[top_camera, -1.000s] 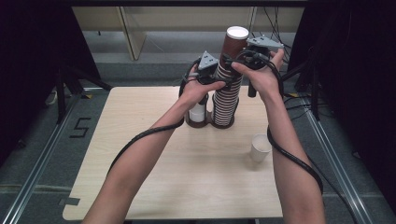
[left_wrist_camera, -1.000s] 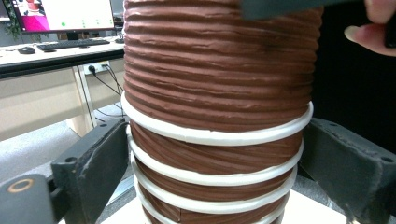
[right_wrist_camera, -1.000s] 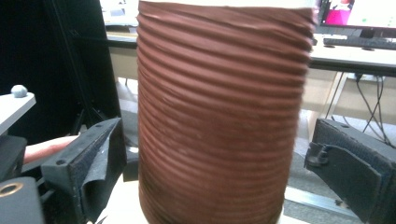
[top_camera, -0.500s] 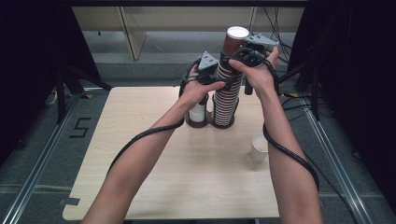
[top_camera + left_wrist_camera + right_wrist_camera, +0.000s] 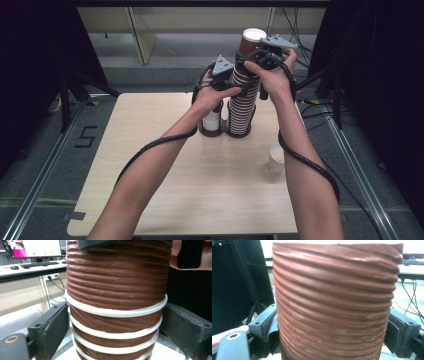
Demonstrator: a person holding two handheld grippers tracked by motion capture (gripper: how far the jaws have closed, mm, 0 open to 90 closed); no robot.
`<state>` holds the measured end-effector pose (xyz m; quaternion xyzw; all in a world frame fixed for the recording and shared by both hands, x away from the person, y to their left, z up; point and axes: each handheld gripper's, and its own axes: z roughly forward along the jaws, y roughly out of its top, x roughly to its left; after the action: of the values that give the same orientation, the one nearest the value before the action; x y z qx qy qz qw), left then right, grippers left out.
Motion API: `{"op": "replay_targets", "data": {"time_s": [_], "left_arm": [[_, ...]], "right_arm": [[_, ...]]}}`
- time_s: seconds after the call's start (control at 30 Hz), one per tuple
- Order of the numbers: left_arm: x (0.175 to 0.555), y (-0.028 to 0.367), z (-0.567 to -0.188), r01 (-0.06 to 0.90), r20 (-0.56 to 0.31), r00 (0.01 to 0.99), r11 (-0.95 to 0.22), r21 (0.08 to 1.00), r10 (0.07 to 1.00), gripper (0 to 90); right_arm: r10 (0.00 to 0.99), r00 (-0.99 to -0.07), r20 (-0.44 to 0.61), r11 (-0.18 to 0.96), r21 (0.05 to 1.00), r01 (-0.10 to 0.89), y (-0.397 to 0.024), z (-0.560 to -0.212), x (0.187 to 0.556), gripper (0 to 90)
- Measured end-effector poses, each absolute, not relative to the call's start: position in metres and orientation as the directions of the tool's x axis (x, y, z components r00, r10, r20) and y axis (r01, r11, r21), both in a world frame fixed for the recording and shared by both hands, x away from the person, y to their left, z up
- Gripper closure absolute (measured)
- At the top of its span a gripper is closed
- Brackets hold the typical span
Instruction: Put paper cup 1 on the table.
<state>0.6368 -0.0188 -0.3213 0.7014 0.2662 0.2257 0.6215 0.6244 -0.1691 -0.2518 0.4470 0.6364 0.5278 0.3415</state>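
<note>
At table's far edge, left to right: left gripper (image 5: pixel 231 85) straddles the stack of brown ribbed paper cups (image 5: pixel 243 95) partway up; in the left gripper view its jaws stand on either side of the white rims (image 5: pixel 115 312), touching or nearly so, so pinching the stack as far as I can judge. Stack stands in a dark two-ring holder (image 5: pixel 222 132), with a short white cup (image 5: pixel 212 120) in the left ring. Right gripper (image 5: pixel 260 57) sits at the top cup (image 5: pixel 334 300); its jaws have just been closing with that cup between them, pads at the wall, left one touching, right one hard to tell. Lone white cup (image 5: pixel 276 158) stands near the table's right edge.

Handling guess: cups are light, thin-walled, crushable; ribbing gives grip, nesting may stick. Take the wall below the rim, squeeze gently, steady the stack lower down.

Hidden: hands cover mid-stack in the high view; stack base cut off in both gripper views; cup count unclear.
</note>
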Motion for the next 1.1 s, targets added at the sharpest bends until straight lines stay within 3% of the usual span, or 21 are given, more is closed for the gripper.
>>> {"op": "replay_targets", "data": {"time_s": [0.63, 1.1], "left_arm": [[0.636, -0.02, -0.321, 0.096, -0.013, 0.757, -0.091, 0.991, 0.653, 8.3], [0.637, -0.019, -0.319, 0.097, -0.002, 0.752, -0.108, 0.989, 0.66, 8.5]], "right_arm": [[0.928, -0.367, 0.064, 0.018, 0.976, 0.216, -0.171, -0.244, 0.621, 17.0], [0.927, -0.372, 0.056, 0.0, 0.989, 0.151, -0.174, -0.223, 0.617, 18.6]]}}
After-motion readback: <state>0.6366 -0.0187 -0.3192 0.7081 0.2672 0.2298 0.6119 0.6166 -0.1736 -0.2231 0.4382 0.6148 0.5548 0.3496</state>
